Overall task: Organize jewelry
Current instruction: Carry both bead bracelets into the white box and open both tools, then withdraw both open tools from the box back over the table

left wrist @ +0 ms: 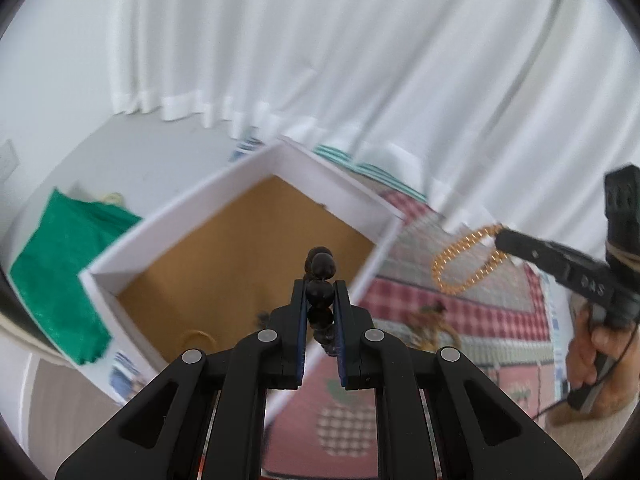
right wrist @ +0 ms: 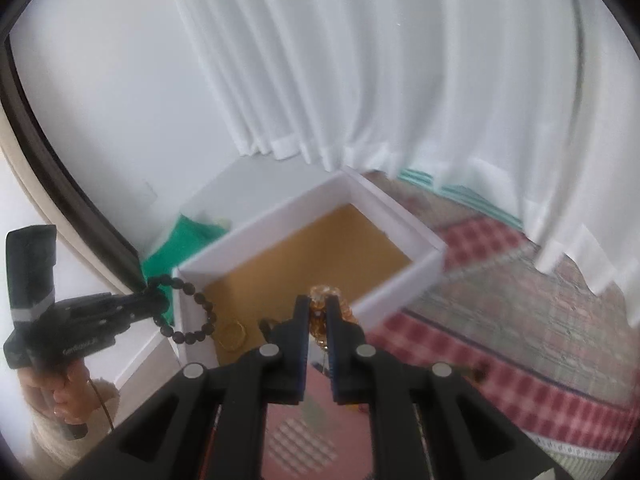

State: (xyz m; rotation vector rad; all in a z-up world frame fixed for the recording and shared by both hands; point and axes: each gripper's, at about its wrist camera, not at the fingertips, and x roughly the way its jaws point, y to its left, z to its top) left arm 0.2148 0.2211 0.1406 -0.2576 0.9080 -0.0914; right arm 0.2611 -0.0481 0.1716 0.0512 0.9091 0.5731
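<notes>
Black bead bracelet (left wrist: 320,280), clamped in the left tongs (left wrist: 320,304), hangs over the white box (left wrist: 248,168), whose brown floor lies at twelve o'clock, nearer this hand. Gold chain bracelet (right wrist: 324,304), clamped in the right tongs (right wrist: 318,312), hangs above the box's near wall.

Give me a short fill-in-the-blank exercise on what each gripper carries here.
1. The left gripper is shut on a bracelet of ____ beads.
2. The right gripper is shut on a ____ chain bracelet.
3. The white box has a ____ floor.

Missing words: black; gold; brown
</notes>
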